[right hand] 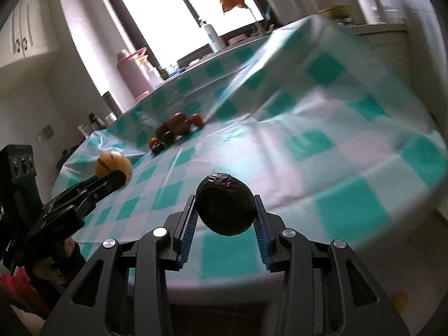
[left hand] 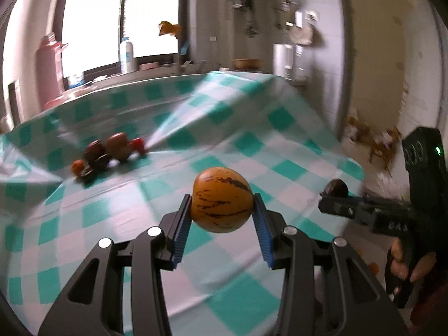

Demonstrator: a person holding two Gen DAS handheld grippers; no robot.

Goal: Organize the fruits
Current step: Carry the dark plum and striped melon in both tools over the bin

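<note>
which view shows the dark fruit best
The right wrist view: the dark fruit sits large and central there, clamped between the right gripper's blue pads, its wrinkled skin visible. The left wrist view shows only a small, blurred top of it at the right edge, above the gripper's fingers.

Each camera sits on its own gripper, behind the two fingers, and looks forward and slightly downward along them. The left wrist view faces across the checked tablecloth toward the window; the right gripper enters at its right edge. The right wrist view faces the same way from just beside it; the left gripper enters at its left edge. Both views share the tablecloth, the distant fruit pile, the window and the white bottle.
</note>
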